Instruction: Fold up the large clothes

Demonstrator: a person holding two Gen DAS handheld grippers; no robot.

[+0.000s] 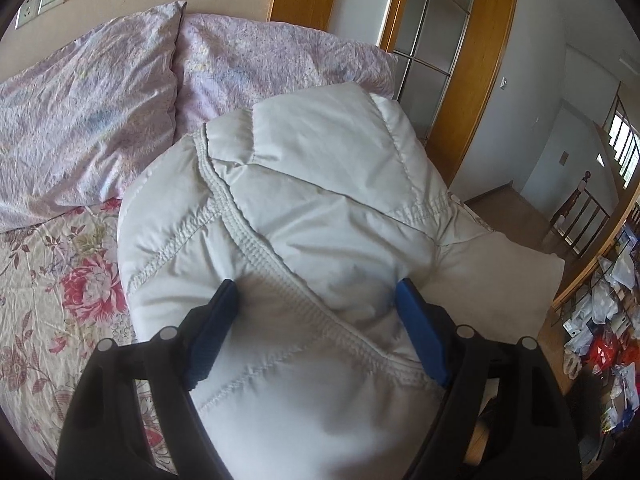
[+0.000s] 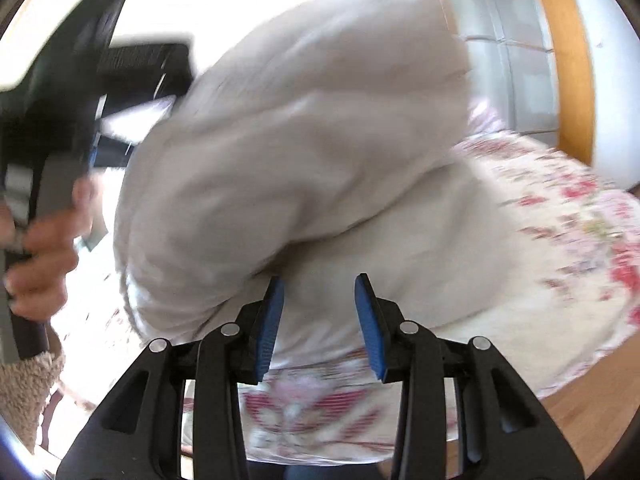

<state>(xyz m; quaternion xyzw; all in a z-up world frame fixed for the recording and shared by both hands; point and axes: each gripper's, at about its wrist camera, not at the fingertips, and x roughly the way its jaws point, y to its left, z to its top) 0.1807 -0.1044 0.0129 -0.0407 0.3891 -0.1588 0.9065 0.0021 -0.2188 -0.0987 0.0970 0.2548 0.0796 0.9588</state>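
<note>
Sunlit bedroom walls and orange-brown wooden door frames (image 1: 476, 92) ring a bed spread with a floral sheet (image 1: 52, 280), red and pink blooms on cream. 2 pillows in pale lilac cases (image 1: 92, 112) lie at the head of the bed, side by side and touching.

Lying bundled on the sheet, just below the pillows, is a white quilted puffer jacket (image 1: 320, 200) (its stitched seams and a ribbed band run diagonally across the top fold). From the left wrist view, the left gripper (image 1: 316, 296) has its jaws spread wide, and the jacket's padded bulk fills the whole gap; both blue pads (image 1: 420, 336) press into the fabric on either side, so it is clamped on the jacket.

Seen from the right wrist view, which is smeared by motion blur, the right gripper (image 2: 319, 292) sits at the near edge of the bed with its jaws partly open. Jacket fabric lies beyond the tips, but nothing is caught between the pads, which stand clear of it. At that view's left edge a hand (image 2: 40, 256) with a fuzzy beige sleeve (image 2: 24, 392) grasps the black handle of the other gripper, which meets the jacket's far side.
</note>
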